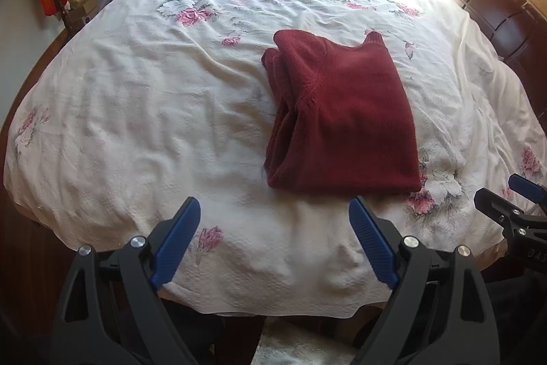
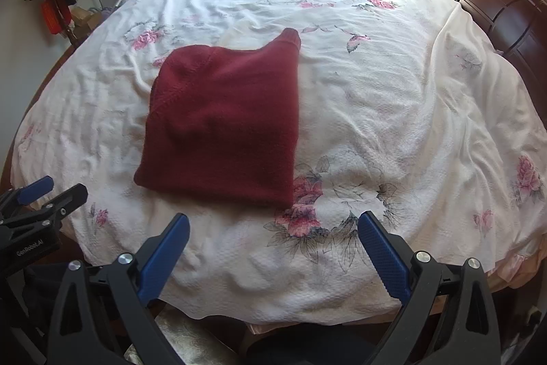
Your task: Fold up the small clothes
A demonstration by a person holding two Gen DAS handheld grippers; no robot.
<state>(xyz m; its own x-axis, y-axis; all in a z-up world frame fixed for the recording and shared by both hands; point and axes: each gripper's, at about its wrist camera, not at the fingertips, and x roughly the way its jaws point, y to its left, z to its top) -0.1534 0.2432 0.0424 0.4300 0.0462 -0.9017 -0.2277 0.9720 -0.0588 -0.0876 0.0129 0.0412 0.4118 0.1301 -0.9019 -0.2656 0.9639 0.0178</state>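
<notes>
On the bed, seen from the left wrist camera, a dark red knit sweater (image 1: 345, 115) lies folded into a compact rectangle on the white floral bedspread (image 1: 136, 112), several layers showing along its left edge and a ribbed cuff poking out at the far corner. The left gripper (image 1: 273, 221) hangs near the bed's front edge, jaws spread wide, gripping nothing, apart from the sweater.

From the right wrist camera, the right gripper (image 2: 273, 233) is likewise spread and empty, short of the sweater's near hem. The left gripper shows at the left edge. Judging by the tidy shape, this garment looks folded; no other clothes are visible.
</notes>
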